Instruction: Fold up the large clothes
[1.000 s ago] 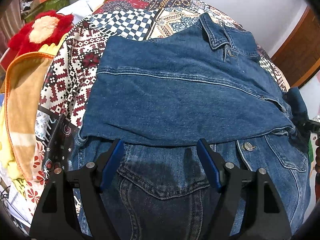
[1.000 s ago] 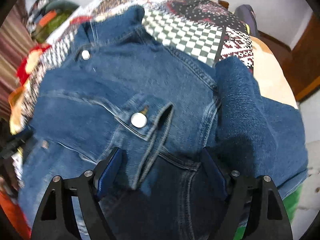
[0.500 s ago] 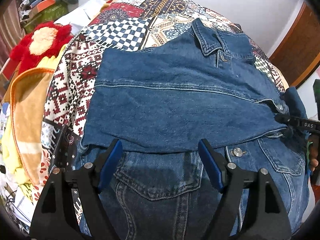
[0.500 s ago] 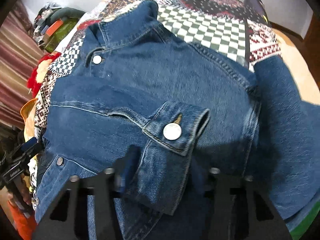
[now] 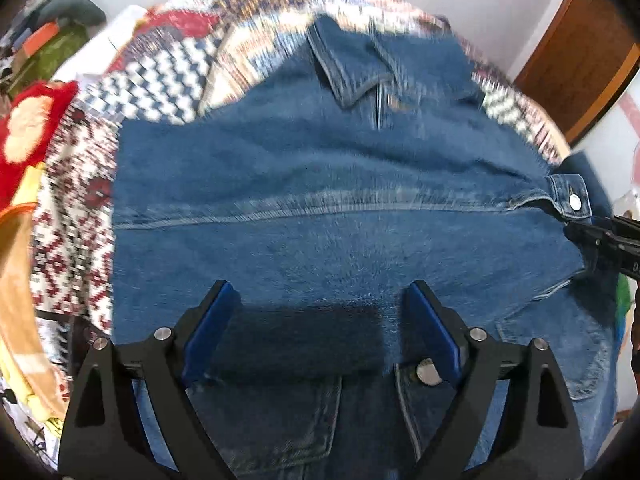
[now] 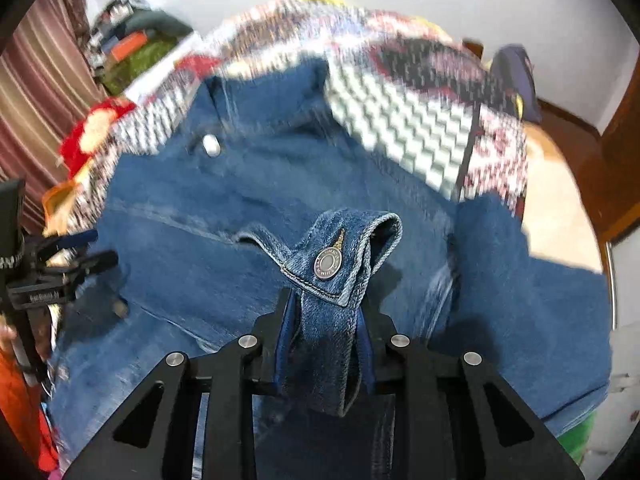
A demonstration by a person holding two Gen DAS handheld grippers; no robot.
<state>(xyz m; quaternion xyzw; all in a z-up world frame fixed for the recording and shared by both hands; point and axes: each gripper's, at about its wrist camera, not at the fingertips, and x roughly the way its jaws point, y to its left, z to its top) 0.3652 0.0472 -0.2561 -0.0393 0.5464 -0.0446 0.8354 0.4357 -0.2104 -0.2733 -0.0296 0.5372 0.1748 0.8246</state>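
A blue denim jacket [image 5: 320,208] lies spread on a patterned bed cover [image 5: 168,76], collar at the far end, one sleeve folded across its front. My left gripper [image 5: 320,320] is open and hovers over the folded sleeve near the jacket's lower part. My right gripper [image 6: 324,320] is shut on the sleeve cuff [image 6: 340,256], which stands up between the fingers with its metal button showing. The right gripper also shows at the right edge of the left wrist view [image 5: 600,236], beside the cuff [image 5: 570,200]. The jacket fills the right wrist view [image 6: 200,240].
A red plush toy [image 5: 28,128] and an orange-edged blanket [image 5: 16,280] lie left of the jacket. Piled clothes [image 5: 48,40] sit at the far left. A wooden door [image 5: 580,68] stands at the right. The second sleeve [image 6: 520,300] hangs off the bed's right side.
My right gripper has closed on the sleeve cuff and lifted it. My left gripper has moved forward over the jacket; both views are motion-blurred.
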